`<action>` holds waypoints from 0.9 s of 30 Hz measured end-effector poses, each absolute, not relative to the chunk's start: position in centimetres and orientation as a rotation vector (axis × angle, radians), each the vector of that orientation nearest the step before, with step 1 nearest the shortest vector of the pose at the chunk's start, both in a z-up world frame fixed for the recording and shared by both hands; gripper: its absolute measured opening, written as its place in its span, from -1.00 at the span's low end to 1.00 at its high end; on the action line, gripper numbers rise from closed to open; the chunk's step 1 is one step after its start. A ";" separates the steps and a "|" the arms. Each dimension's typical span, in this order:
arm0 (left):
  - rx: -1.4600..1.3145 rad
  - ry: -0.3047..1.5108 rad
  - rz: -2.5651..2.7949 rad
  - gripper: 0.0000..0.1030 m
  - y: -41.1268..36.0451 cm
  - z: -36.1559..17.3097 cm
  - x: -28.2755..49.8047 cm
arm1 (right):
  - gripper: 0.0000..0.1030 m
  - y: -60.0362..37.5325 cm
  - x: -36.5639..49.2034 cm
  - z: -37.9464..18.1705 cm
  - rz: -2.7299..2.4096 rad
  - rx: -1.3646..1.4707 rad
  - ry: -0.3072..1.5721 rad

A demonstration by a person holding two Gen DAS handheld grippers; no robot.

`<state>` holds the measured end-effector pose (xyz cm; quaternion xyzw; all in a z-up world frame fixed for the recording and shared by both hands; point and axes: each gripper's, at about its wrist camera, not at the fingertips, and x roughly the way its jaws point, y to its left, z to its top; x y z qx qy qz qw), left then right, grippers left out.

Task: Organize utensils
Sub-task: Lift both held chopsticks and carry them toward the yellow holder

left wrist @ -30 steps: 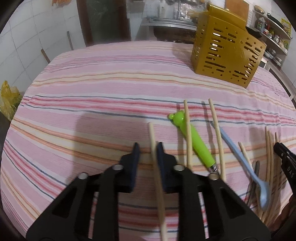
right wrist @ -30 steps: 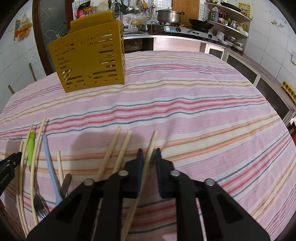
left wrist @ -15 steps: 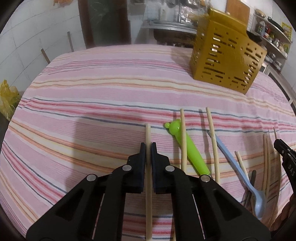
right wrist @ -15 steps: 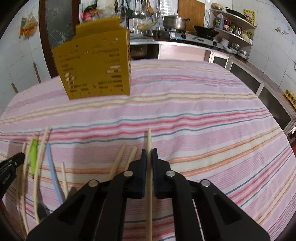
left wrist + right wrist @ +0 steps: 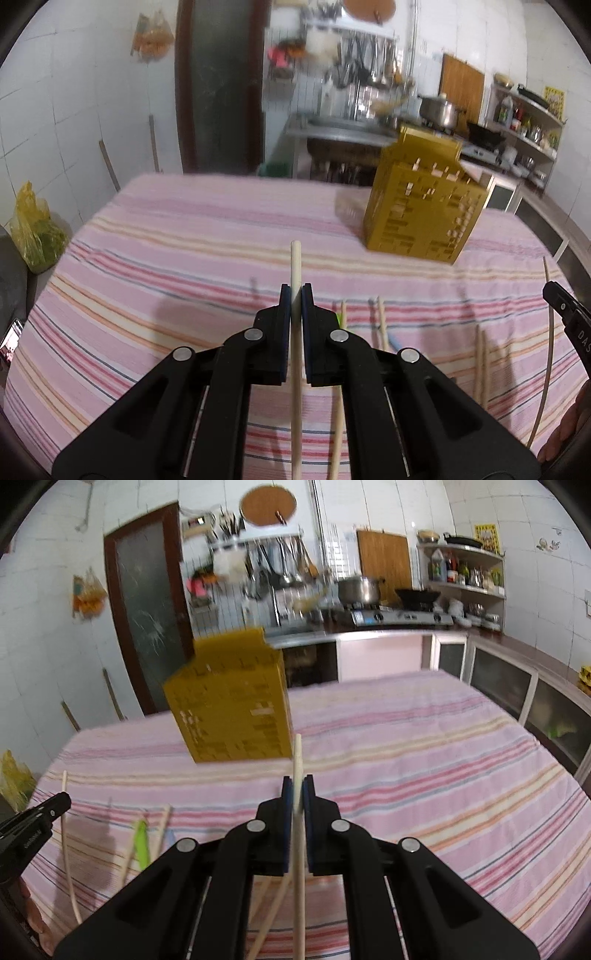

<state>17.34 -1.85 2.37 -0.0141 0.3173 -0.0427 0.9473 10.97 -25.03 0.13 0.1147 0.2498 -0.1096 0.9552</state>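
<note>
Above the striped worktop (image 5: 184,236), each gripper's jaws clamp one chopstick: left gripper (image 5: 295,291), right gripper (image 5: 296,783). Both rear ends are cut off below. The blurred yellow holder (image 5: 421,206) stands beyond.

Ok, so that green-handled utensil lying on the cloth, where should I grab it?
Grip the green handle mid-length, coming straight down from above and closing across its width: it lies flat on the striped cloth, and chopsticks lie close alongside.

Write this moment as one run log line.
left tongs: shut on chopstick | right tongs: shut on chopstick | holder: upright
</note>
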 end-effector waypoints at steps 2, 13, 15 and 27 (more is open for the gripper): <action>-0.029 0.622 -0.092 -0.91 -1.9 3.1 17.0 | -0.88 -24.9 10.6 0.7 -0.200 0.236 0.477; -0.043 0.497 -0.109 -0.91 -1.7 5.6 14.8 | -0.88 -25.0 9.0 2.6 -0.134 0.247 0.353; -0.041 0.476 -0.112 -0.91 -1.9 5.8 14.6 | -0.88 -25.0 8.9 2.8 -0.131 0.244 0.338; -0.044 0.413 -0.159 -0.91 -2.0 7.2 13.3 | -0.88 -25.4 7.9 3.6 -0.106 0.250 0.298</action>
